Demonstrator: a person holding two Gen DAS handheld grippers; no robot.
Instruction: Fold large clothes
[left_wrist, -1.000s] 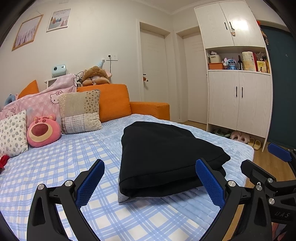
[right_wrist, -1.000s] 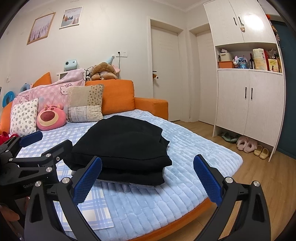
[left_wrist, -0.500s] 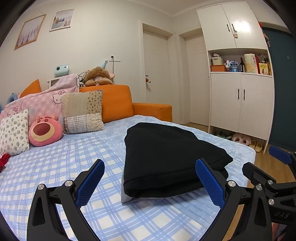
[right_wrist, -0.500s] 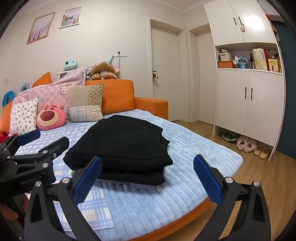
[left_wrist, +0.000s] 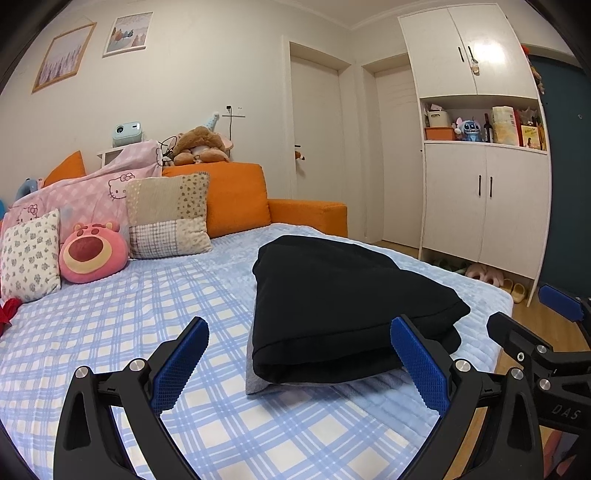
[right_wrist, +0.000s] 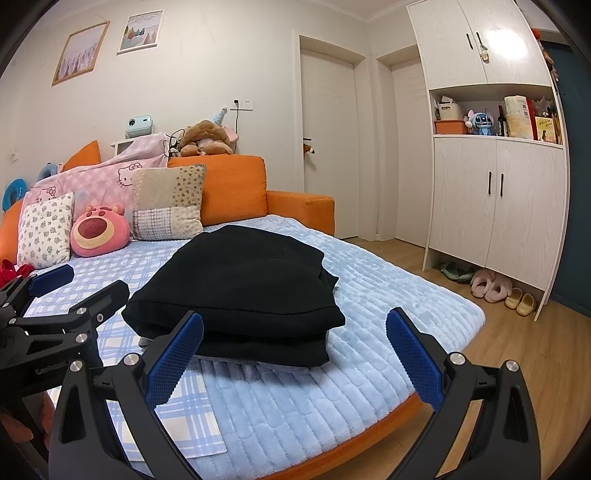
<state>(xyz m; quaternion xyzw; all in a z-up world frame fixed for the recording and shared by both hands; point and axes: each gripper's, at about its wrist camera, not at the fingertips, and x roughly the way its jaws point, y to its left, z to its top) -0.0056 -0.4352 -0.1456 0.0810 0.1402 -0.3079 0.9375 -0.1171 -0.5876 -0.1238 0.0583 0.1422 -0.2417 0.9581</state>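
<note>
A black garment (left_wrist: 343, 306) lies folded in a thick stack on the blue bed cover (left_wrist: 129, 332), with a grey layer showing under its near edge. It also shows in the right wrist view (right_wrist: 240, 291). My left gripper (left_wrist: 299, 365) is open and empty, held just short of the stack's near edge. My right gripper (right_wrist: 295, 358) is open and empty, in front of the stack's near right corner. The right gripper's fingers (left_wrist: 561, 302) show at the right in the left wrist view; the left gripper's fingers (right_wrist: 51, 277) show at the left in the right wrist view.
Pillows and a pink bear plush (left_wrist: 92, 251) lean on the orange sofa back (left_wrist: 236, 195) at the bed's far end. A white cupboard (right_wrist: 498, 199) stands at the right with slippers (right_wrist: 491, 288) under it. Wooden floor lies past the bed's right edge.
Both grippers have drifted slightly, so the folded garment sits a little differently in view. The garment itself has not moved and both grippers stay open.
</note>
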